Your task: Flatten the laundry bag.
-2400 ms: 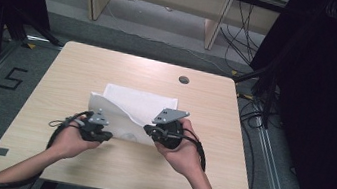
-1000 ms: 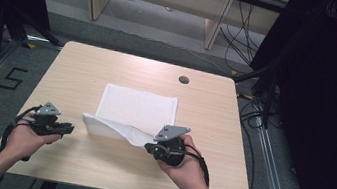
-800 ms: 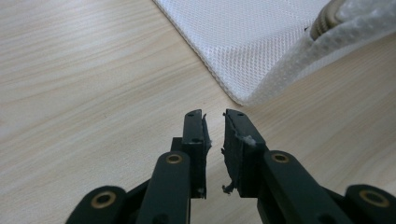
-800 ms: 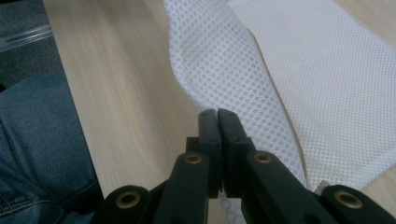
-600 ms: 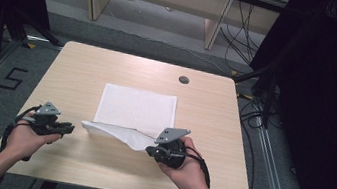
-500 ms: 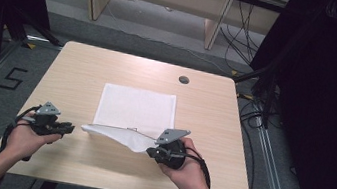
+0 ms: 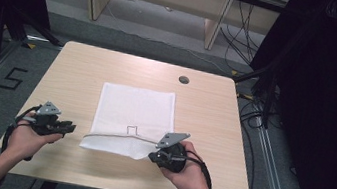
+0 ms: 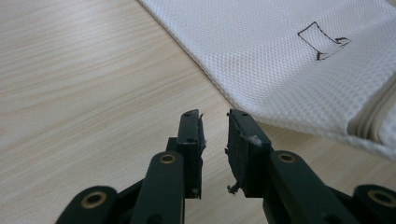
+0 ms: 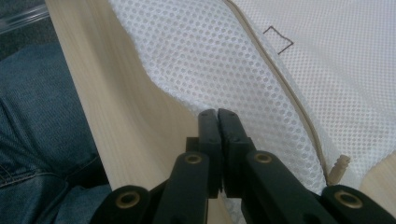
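The left claw (image 7: 68, 127) has let go of the mesh bag (image 7: 136, 112) and pulled away to the surface's (image 7: 84, 67) 8 o'clock corner, where it now sits well apart from the cloth. In the left gripper view its jaws stand spread with nothing between them, the bag's edge just beyond their tips. The right claw (image 7: 152, 157) has meanwhile drawn the near flap back toward the person, so the bag lies almost flat: its main panel spreads over the middle of the surface, and only the zipper edge (image 7: 119, 137) at 6 o'clock rides slightly raised.

In the right gripper view the jaws are pressed together on the mesh at the bag's near right corner, with the zipper pull (image 9: 339, 167) just beside them at their 3 o'clock. That suggests the laying-out is nearly done and the remaining work is to settle this last corner down.

The left hand (image 7: 28, 139) rests low on the surface, wrist straight, claw pointing toward 3 o'clock. The right hand (image 7: 188, 170) is cupped around its gripper near the front edge, claw aimed toward 9 o'clock along the zipper edge.
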Available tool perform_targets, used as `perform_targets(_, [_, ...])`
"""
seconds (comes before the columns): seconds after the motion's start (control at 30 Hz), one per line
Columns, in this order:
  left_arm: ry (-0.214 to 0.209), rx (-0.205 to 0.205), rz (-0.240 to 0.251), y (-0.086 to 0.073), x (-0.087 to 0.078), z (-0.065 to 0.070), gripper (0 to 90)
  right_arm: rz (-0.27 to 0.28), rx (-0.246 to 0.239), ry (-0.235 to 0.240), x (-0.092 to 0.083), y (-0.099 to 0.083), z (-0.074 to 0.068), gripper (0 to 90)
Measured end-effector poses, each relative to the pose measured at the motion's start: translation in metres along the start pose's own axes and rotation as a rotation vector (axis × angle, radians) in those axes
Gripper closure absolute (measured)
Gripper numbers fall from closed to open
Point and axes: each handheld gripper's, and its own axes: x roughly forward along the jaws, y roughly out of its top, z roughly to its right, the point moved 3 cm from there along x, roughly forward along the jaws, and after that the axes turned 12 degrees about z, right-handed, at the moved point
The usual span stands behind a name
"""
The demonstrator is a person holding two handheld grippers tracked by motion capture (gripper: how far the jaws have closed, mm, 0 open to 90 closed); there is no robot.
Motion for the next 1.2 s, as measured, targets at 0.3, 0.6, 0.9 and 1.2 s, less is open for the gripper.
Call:
perform_targets(0.3, [0.001,0.000,0.013,0.001,0.001,0.001,70.5,-0.061,-0.022,0.032,0.009,-0.011,-0.003,89.8])
perform_targets(0.6, [0.001,0.009,0.018,0.001,0.001,0.002,69.2,-0.117,-0.022,0.047,0.015,-0.018,-0.007,89.7])
perform_targets(0.9, [-0.024,0.034,0.018,0.003,0.005,0.008,67.1,-0.182,-0.047,0.087,0.029,-0.023,-0.020,89.5])
perform_targets(1.2, [-0.070,0.055,0.030,0.005,0.008,0.017,63.9,-0.227,-0.060,0.116,0.041,-0.026,-0.029,89.1])
